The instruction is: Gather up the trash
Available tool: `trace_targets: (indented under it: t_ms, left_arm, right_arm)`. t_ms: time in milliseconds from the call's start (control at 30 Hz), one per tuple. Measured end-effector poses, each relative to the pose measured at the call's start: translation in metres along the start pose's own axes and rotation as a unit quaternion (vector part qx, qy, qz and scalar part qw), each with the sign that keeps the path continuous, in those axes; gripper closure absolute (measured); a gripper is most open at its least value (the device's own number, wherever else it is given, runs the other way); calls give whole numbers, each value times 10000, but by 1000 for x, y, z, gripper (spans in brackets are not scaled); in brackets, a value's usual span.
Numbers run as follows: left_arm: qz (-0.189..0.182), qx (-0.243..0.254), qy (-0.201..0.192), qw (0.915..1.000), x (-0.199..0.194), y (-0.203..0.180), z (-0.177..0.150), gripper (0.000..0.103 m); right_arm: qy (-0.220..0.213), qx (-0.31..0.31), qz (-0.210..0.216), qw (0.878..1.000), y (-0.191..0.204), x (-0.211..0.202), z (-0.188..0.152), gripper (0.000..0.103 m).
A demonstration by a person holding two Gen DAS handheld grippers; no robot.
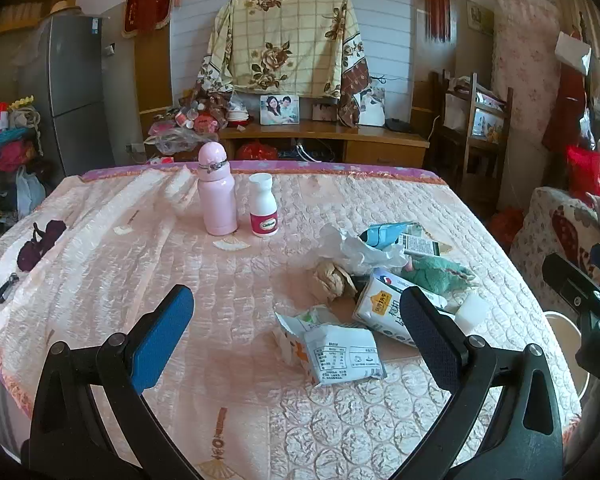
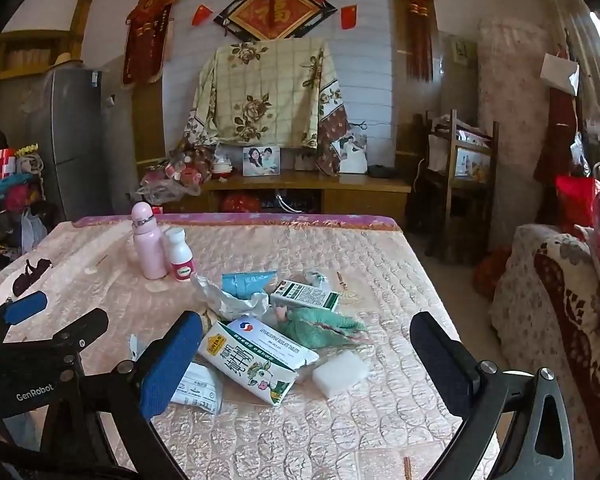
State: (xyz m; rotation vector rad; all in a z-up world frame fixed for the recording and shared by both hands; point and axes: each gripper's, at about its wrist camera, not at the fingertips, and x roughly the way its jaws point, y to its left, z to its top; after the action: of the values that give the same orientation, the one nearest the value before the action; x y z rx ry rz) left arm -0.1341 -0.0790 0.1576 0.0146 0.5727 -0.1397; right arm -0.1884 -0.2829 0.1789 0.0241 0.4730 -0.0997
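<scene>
Left wrist view: both grippers, left gripper (image 1: pixel 298 336) and right gripper (image 2: pixel 306 360), hover with jaws wide apart and empty over the trash pile (image 1: pixel 384 280) on the desk (image 1: pixel 180 248), presumably before the first pick.

L gripper (image 1: pixel 300 336), R gripper (image 2: pixel 306 354): jaws wide, empty, tilted down.

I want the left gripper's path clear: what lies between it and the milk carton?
In the left wrist view, a white snack wrapper lies between the open left gripper and the milk carton.
</scene>
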Motion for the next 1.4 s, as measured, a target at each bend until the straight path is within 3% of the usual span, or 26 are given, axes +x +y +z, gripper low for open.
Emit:
trace_targets:
  t_ms: [1400]
  left_arm:
    - [-28, -26, -19, 10000, -2, -4, -1, 1]
  right_arm:
    - [17, -20, -2, 10000, 1, 4, -2, 0]
